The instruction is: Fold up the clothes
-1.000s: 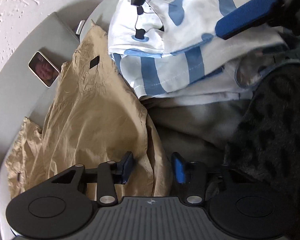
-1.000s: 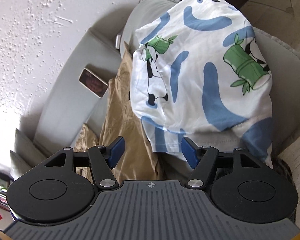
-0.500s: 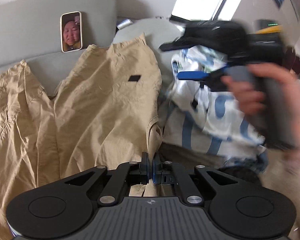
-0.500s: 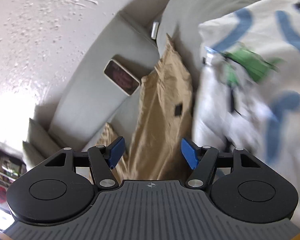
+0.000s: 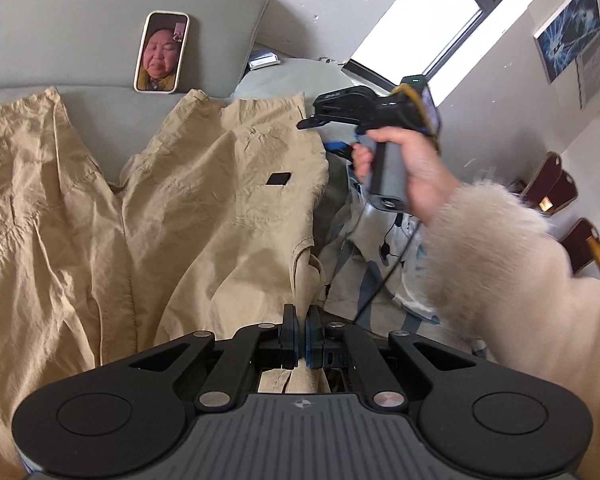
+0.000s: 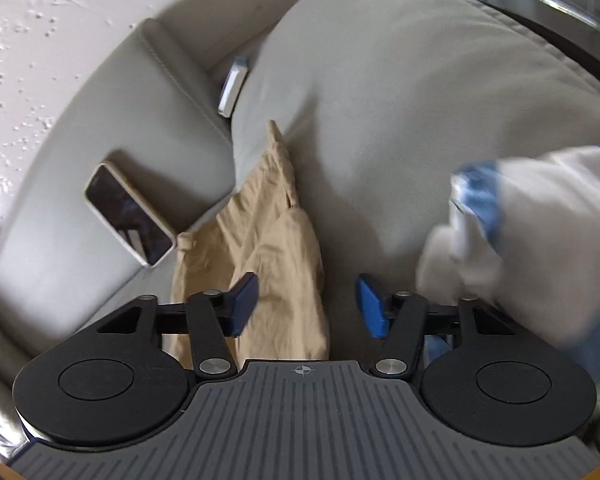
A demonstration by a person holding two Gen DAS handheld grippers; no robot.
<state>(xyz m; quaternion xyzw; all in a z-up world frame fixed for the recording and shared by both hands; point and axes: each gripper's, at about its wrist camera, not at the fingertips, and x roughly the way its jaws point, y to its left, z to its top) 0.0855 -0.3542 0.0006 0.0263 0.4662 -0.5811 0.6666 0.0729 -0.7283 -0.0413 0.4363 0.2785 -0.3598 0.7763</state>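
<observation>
The tan trousers [image 5: 148, 216] lie spread across the seat of the grey sofa [image 5: 80, 32], wrinkled, with the two legs fanning apart toward the backrest and a small dark patch [image 5: 279, 178] on the right-hand leg. The near edge of that leg rises in a bunched fold up to your left gripper [image 5: 301, 334], whose blue-padded fingers are pressed together on the cloth; tan fabric shows both above and below the pinch.

In the right wrist view the same trousers [image 6: 268, 264] run up between the sofa's back cushion and a rounded grey cushion [image 6: 400, 92]. Your right gripper [image 6: 306, 306] hangs above them with its blue fingers spread wide and nothing between them. Whether they touch the cloth is unclear. In the left wrist view that gripper [image 5: 332, 120] is held up over the far right end of the trousers by your right hand [image 5: 408, 168], with a fluffy cream sleeve [image 5: 512, 280] behind it.

A white garment with blue markings [image 6: 520, 236] sits blurred just to the right of the right gripper; in the left wrist view it lies crumpled [image 5: 380, 256] beside the trousers, under your right arm.

A phone [image 5: 162, 51] leans against the sofa back above the trousers, its screen lit with a face. A small white object [image 6: 233, 87] is wedged between the back cushion and the rounded cushion. A window [image 5: 420, 20] and wall pictures [image 5: 568, 28] show behind.
</observation>
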